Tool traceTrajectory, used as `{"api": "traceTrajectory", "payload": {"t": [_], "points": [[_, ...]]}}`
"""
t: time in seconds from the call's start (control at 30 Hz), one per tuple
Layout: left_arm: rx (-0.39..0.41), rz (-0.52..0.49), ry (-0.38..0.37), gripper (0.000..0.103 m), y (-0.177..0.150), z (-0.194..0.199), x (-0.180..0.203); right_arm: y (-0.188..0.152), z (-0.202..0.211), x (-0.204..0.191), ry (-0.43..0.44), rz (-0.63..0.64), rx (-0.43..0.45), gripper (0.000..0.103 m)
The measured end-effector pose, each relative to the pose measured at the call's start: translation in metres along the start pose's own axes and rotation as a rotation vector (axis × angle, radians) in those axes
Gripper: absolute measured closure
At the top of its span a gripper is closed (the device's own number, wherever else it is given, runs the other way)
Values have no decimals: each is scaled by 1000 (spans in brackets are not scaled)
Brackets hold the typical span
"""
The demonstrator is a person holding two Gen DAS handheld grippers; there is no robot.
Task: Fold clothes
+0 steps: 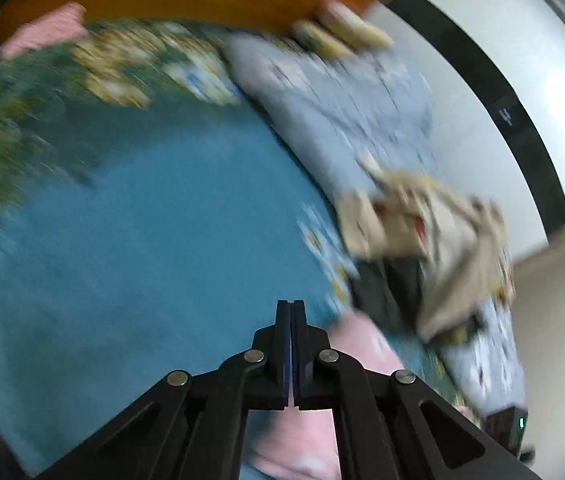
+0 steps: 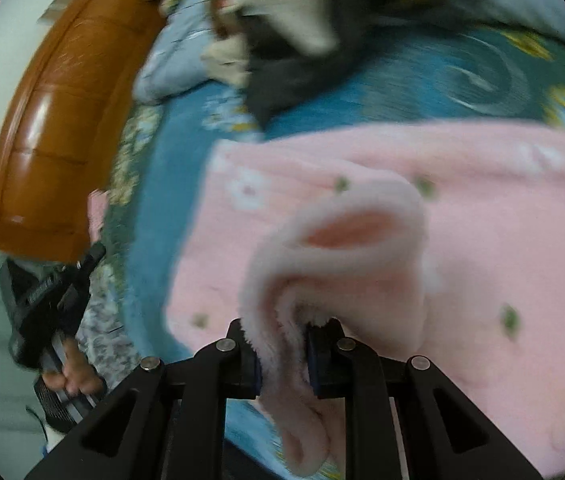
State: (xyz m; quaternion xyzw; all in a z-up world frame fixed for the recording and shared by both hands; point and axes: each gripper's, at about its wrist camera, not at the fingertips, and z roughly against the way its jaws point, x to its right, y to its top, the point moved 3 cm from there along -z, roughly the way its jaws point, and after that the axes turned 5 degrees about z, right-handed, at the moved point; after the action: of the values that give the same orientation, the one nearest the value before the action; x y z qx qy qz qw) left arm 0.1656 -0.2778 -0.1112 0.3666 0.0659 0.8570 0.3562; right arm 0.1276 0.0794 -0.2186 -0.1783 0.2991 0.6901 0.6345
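A pink fleece garment (image 2: 402,160) with white flowers and green dots lies spread on the blue bedspread (image 2: 154,208). My right gripper (image 2: 282,332) is shut on a folded edge of it, and the fleece bulges up between the pads. In the left wrist view my left gripper (image 1: 291,308) hangs over the bedspread (image 1: 142,220) with its fingers pressed together and nothing between them. A part of the pink garment (image 1: 362,344) shows below and right of it. In the right wrist view the left gripper (image 2: 54,292) appears at the far left, held by a hand (image 2: 74,376).
An orange-brown headboard (image 2: 50,120) borders the bed. A pile of beige and dark clothes (image 1: 422,240) lies on a light blue quilt (image 1: 342,112) by the white wall (image 1: 502,60). A floral border (image 1: 82,60) runs along the bedspread. Both views are blurred.
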Motion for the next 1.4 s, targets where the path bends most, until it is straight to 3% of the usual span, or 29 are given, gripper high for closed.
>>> {"api": "traceTrajectory", "payload": {"t": [0.13, 0.27, 0.33, 0.47, 0.57, 0.67, 0.73, 0.9, 1.07, 1.13, 1.17, 1.23, 1.3, 1.4], "points": [[-46, 42, -31, 102, 0, 4, -19, 10, -7, -15, -7, 35, 1, 86], [-173, 35, -43, 99, -32, -31, -16, 5, 9, 10, -54, -19, 18, 87], [-241, 29, -61, 92, -49, -49, -9, 2, 26, 25, -82, -50, 45, 88], [-380, -22, -99, 42, -85, -82, 16, -15, 67, 63, -131, -96, 102, 89], [-458, -64, -67, 38, -105, -106, 28, -31, 68, 100, -228, -160, 46, 89], [-526, -67, -35, 35, -123, -126, 32, -43, 60, 118, -217, -228, 22, 89], [-562, -58, -51, 35, -133, -135, 35, -43, 56, 118, -216, -230, 16, 88], [-566, -66, -84, 24, -144, -142, 45, -40, 49, 116, -222, -219, -3, 88], [-596, -62, -105, 26, -149, -146, 51, -43, 48, 121, -219, -227, -10, 88], [-592, -99, -69, 40, -153, -147, 55, -43, 48, 120, -223, -226, -11, 88], [-588, -123, -46, 57, -154, -148, 57, -43, 49, 120, -224, -225, -11, 88], [-565, -152, -26, 70, -157, -145, 63, -44, 50, 120, -225, -224, -10, 88], [-527, -164, -19, 77, -158, -139, 71, -43, 49, 119, -227, -226, -8, 88], [-491, -130, -25, 80, -153, -130, 79, -41, 49, 116, -242, -227, -3, 88]]}}
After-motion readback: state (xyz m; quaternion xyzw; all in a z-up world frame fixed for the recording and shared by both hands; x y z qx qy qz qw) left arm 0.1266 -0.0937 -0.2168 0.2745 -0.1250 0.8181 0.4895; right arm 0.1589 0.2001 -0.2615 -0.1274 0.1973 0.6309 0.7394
